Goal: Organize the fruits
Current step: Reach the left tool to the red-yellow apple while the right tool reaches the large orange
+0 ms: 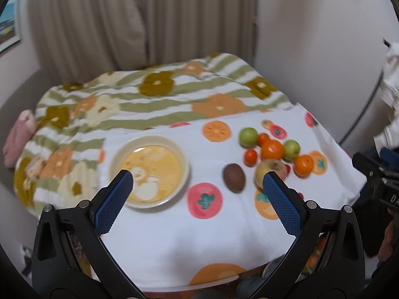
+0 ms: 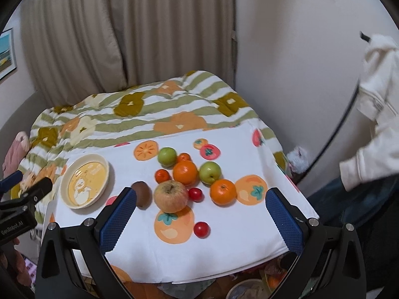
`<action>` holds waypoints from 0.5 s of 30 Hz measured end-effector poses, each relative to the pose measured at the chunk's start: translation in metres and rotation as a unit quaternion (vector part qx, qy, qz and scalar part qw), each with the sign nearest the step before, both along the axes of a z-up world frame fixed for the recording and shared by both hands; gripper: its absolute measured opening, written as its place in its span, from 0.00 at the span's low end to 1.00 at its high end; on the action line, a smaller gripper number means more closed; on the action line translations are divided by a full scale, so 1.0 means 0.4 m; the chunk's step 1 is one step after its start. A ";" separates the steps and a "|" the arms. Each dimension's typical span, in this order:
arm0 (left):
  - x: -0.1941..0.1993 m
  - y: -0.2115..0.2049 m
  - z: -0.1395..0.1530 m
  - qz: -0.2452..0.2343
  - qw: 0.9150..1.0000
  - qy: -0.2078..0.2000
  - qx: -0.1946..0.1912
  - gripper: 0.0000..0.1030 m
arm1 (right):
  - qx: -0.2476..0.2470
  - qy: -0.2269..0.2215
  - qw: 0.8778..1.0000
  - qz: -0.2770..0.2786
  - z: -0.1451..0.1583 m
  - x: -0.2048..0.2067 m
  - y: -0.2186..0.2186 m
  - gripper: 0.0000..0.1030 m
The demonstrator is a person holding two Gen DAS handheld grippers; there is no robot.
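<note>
Nothing looks sorted yet: the plate (image 2: 84,182), a smooth cream dish with a yellow duck print, is empty at 9 o'clock on the printed cloth (image 2: 224,234). All the fruit clusters at centre: a dull wrinkled apple (image 2: 171,196), a fuzzy brown kiwi (image 2: 142,194), glossy oranges, green apples and small red tomatoes. Left gripper (image 1: 197,183) and right gripper (image 2: 200,200) hover, fingers apart and empty.

The white printed cloth (image 2: 224,244) looks matt and soft, the cream plate (image 2: 65,182) glossy, the apple (image 2: 170,195) dull and wrinkled, and the blue finger pads (image 2: 117,219) rough-textured.
</note>
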State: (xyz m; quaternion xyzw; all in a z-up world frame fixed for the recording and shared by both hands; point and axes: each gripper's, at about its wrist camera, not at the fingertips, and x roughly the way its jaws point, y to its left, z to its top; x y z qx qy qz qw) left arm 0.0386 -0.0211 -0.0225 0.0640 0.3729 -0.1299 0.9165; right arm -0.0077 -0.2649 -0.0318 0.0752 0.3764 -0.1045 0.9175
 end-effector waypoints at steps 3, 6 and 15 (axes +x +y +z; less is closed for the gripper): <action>0.018 -0.042 -0.038 -0.025 1.000 0.008 0.007 1.00 | 0.002 0.002 1.000 -0.013 -0.028 -0.006 -0.029 1.00; 0.024 -0.090 -0.075 -0.038 0.999 0.016 0.005 1.00 | 0.005 0.011 1.000 -0.014 -0.057 -0.001 -0.056 1.00; 0.028 -0.234 -0.198 -0.041 0.998 0.049 0.005 1.00 | 0.018 0.035 0.999 0.017 -0.171 0.047 -0.184 1.00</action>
